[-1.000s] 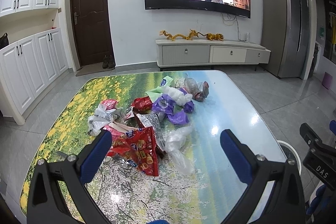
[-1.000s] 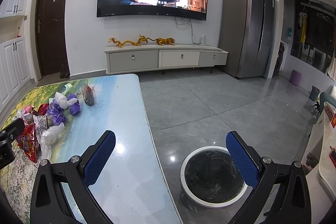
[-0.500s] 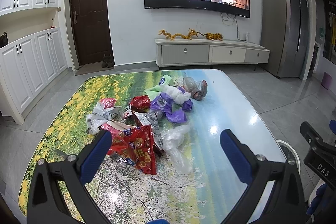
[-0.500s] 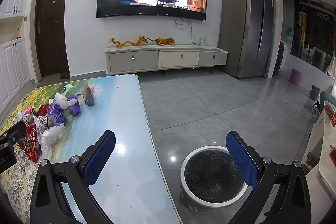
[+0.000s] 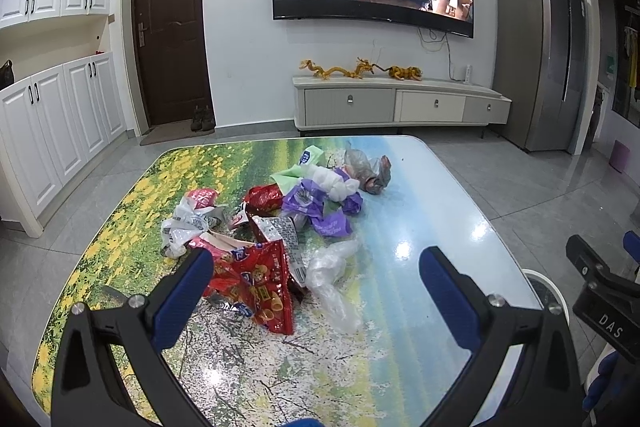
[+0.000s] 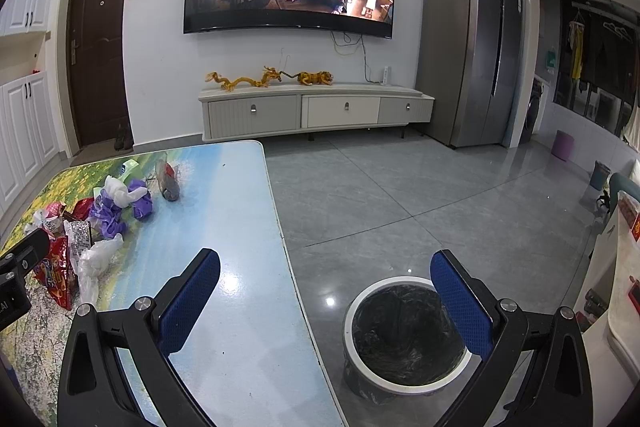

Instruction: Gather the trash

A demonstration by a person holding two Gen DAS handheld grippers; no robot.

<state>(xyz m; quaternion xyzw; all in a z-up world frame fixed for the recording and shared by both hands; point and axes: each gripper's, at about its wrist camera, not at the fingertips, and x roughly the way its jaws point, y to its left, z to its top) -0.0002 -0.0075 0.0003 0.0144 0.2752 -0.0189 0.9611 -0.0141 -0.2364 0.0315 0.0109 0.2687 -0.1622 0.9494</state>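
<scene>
The left gripper (image 5: 314, 289) gapes wide and empty above the red crinkled snack bag (image 5: 256, 285) at lower centre; the right gripper (image 6: 326, 301), equally wide and empty, hangs over the flower-printed table's (image 6: 240, 327) edge, the white-rimmed black-lined bin (image 6: 400, 339) at lower right

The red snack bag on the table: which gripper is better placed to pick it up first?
The left gripper. Its open jaws already face the red snack bag, close ahead. The right gripper, also open, hangs over the table edge and the trash bin.
</scene>
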